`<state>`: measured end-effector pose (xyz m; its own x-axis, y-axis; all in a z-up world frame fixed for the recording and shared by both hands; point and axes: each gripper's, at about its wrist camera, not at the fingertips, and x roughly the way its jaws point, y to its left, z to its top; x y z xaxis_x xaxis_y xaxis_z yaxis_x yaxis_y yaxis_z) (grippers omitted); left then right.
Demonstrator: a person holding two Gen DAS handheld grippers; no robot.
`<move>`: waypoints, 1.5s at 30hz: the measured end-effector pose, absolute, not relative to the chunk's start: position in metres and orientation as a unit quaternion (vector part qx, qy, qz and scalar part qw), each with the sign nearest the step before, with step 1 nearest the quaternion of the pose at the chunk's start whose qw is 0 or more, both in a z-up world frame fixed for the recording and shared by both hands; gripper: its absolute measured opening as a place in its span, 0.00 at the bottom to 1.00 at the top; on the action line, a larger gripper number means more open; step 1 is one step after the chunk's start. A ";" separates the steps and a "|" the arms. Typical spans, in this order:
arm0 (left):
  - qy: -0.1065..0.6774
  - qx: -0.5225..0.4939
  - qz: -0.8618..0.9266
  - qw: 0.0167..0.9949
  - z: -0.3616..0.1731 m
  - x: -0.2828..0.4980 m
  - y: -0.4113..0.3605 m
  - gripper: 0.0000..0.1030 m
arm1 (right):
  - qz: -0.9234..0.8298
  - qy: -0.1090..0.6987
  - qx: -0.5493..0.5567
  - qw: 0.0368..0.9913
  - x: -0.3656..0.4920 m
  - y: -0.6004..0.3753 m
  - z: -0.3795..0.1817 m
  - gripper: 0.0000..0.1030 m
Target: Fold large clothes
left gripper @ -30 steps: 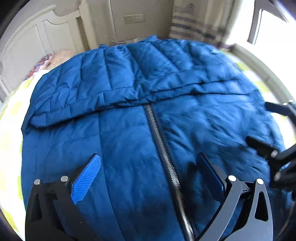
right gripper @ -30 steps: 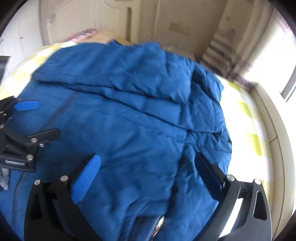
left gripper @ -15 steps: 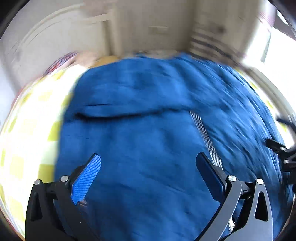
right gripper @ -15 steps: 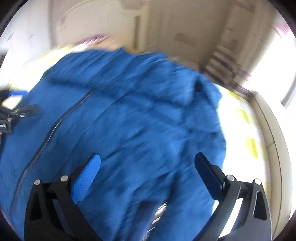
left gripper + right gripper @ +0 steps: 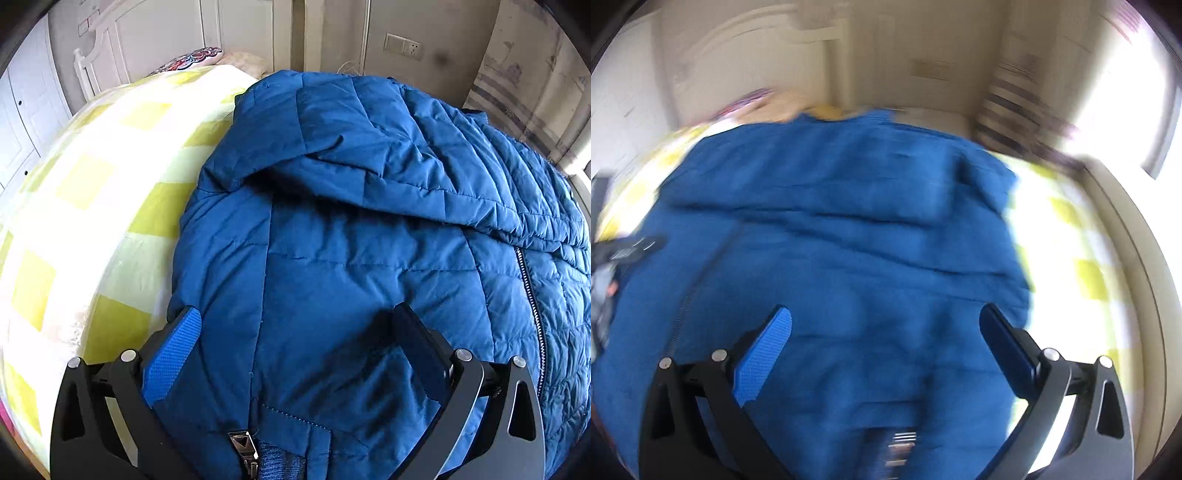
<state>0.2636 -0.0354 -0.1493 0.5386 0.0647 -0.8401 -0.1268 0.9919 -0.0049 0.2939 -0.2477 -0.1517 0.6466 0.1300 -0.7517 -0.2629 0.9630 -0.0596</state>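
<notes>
A large blue quilted jacket (image 5: pixel 369 258) lies spread on the bed, front up, with a sleeve (image 5: pixel 332 158) folded across its chest and a metal zipper (image 5: pixel 532 295) running down at the right. My left gripper (image 5: pixel 295 328) stands open over the jacket's left side, near its lower hem and left edge. In the blurred right wrist view the same jacket (image 5: pixel 842 240) fills the middle. My right gripper (image 5: pixel 884 325) is open above its right half, close to the hem. The left gripper (image 5: pixel 624 251) shows at that view's left edge.
The bed has a yellow and white checked cover (image 5: pixel 92 206), bare left of the jacket and also on its right (image 5: pixel 1078 258). A white headboard (image 5: pixel 96 62) and a patterned pillow (image 5: pixel 188 61) lie at the far end. A bright window (image 5: pixel 1126 92) is at the right.
Both grippers have swung outwards. The left one went from over the zipper to the jacket's left edge, the right one towards its right edge. Both stayed open.
</notes>
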 end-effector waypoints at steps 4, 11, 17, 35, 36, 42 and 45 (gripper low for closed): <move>0.477 -0.027 0.057 0.877 -0.151 0.266 -0.036 0.96 | 0.129 0.439 -0.131 0.879 0.303 -0.225 -0.181 0.98; 0.476 -0.025 0.058 0.877 -0.150 0.265 -0.037 0.96 | 0.068 0.418 -0.068 0.903 0.313 -0.277 -0.156 0.98; 0.475 -0.031 0.053 0.878 -0.151 0.265 -0.036 0.96 | 0.017 0.454 0.006 0.891 0.341 -0.316 -0.176 0.98; 0.492 -0.034 0.019 0.870 -0.149 0.265 -0.024 0.96 | -0.011 0.455 -0.065 0.888 0.267 -0.229 -0.166 0.98; 0.498 -0.033 0.009 0.866 -0.147 0.263 -0.021 0.96 | -0.011 0.440 -0.055 0.896 0.253 -0.227 -0.157 0.98; 0.448 -0.103 -0.109 0.881 -0.108 0.172 -0.009 0.96 | 0.036 0.442 -0.063 0.894 0.185 -0.220 -0.164 0.98; 0.445 -0.042 -0.146 0.882 -0.109 0.123 -0.033 0.96 | 0.033 0.435 -0.075 0.897 0.160 -0.207 -0.181 0.98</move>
